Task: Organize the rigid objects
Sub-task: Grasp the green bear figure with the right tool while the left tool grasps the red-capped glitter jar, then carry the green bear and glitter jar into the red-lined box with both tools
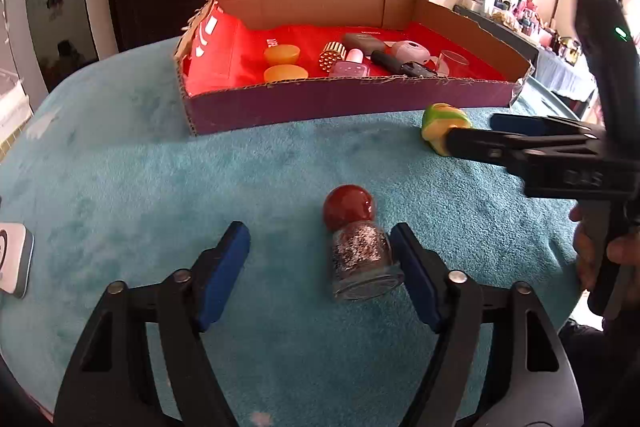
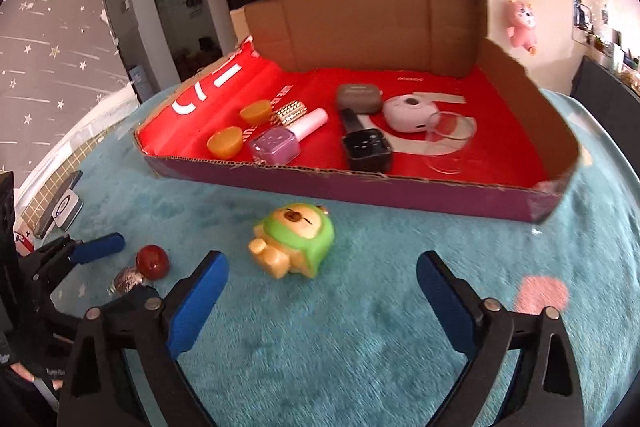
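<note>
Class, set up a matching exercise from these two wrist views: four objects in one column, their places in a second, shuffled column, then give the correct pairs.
Objects
1. Small glass bottle with a round red cap
2. Green and yellow toy bear figure
3. Lilac nail polish bottle with a pink cap
4. Clear glass cup

Places
A. Lying on its side in the cardboard box's right part
B. On the teal blanket, ahead of the right tongs
C. Between the open left tongs
D. In the box beside the orange lids

Pairs: 1-C, 2-B, 3-D, 4-A
</note>
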The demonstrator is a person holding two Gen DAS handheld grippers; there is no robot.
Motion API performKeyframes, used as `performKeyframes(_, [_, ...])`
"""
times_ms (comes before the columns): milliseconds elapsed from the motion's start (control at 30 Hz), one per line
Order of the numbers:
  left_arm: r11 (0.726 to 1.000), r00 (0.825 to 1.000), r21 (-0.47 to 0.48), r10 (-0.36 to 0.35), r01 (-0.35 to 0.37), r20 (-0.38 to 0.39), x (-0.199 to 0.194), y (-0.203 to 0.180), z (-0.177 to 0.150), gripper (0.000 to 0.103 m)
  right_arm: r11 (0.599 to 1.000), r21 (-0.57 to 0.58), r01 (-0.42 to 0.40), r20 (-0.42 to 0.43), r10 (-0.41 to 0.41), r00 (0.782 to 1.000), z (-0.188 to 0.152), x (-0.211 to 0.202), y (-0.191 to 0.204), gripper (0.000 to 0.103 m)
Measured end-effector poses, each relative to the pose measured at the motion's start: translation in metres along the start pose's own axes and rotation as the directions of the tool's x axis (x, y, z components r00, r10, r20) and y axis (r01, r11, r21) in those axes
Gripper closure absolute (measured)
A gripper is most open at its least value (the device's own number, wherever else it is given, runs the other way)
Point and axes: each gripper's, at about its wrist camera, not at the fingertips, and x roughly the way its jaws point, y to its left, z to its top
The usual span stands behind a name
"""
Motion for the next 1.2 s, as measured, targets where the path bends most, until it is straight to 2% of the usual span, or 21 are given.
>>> performKeyframes(67, [1.000,1.000,0.005,-0.009,0.009,0.004,0.002,-0.003,0.001,0.047,1.000,-0.004,-0.008,-0.036,0.008,0.999,0.004,0.011,0.002,0.016])
performKeyframes(133, [1.000,1.000,0.002,-0.025,0.025,0.010,0.003,-0.004,0.003,0.063,1.000,-0.001,-0.030,-0.059,0.030,0.998,0.006,0.019,0.002,0.027])
performKeyframes(167, [0.999,0.999,0.004,-0.040,0.040,0.012,0.003,-0.006,0.004,0.074,0.999,0.003,-0.040,-0.064,0.040,0.997,0.006,0.021,0.001,0.033])
performKeyframes(200, [0.999,0.999,-0.002,-0.047,0.047,0.012,0.004,-0.006,0.005,0.074,0.999,0.000,-0.049,-0.060,0.049,0.997,0.008,0.022,0.001,0.041])
performKeyframes(233, [0.999,0.999,-0.012,-0.051,0.052,0.010,0.005,-0.006,0.007,0.074,0.997,-0.006,-0.073,-0.056,0.073,0.996,0.009,0.022,0.002,0.053])
performKeyframes(267, [0.998,0.998,-0.016,-0.057,0.057,0.011,0.005,-0.006,0.008,0.074,0.995,-0.016,-0.099,-0.065,0.098,0.993,0.009,0.024,0.004,0.053])
performKeyframes(367, [0.997,0.997,-0.011,-0.070,0.071,0.026,0.003,-0.010,0.011,0.074,0.994,-0.028,-0.109,-0.035,0.108,0.993,0.004,0.014,0.006,0.053])
performKeyframes(533, [0.996,0.995,0.010,-0.088,0.088,0.048,0.001,-0.019,0.017,0.074,0.996,-0.029,-0.086,0.009,0.086,0.996,-0.010,-0.013,0.003,0.053])
performKeyframes(733, [0.995,0.993,0.022,-0.098,0.096,0.067,0.002,-0.027,0.023,0.074,0.998,-0.002,-0.069,0.004,0.069,0.998,-0.026,-0.030,-0.007,0.053])
performKeyframes(1200, [0.995,0.993,0.027,-0.095,0.093,0.066,0.002,-0.028,0.025,0.074,0.996,0.015,-0.088,-0.013,0.088,0.996,-0.033,-0.027,-0.010,0.053])
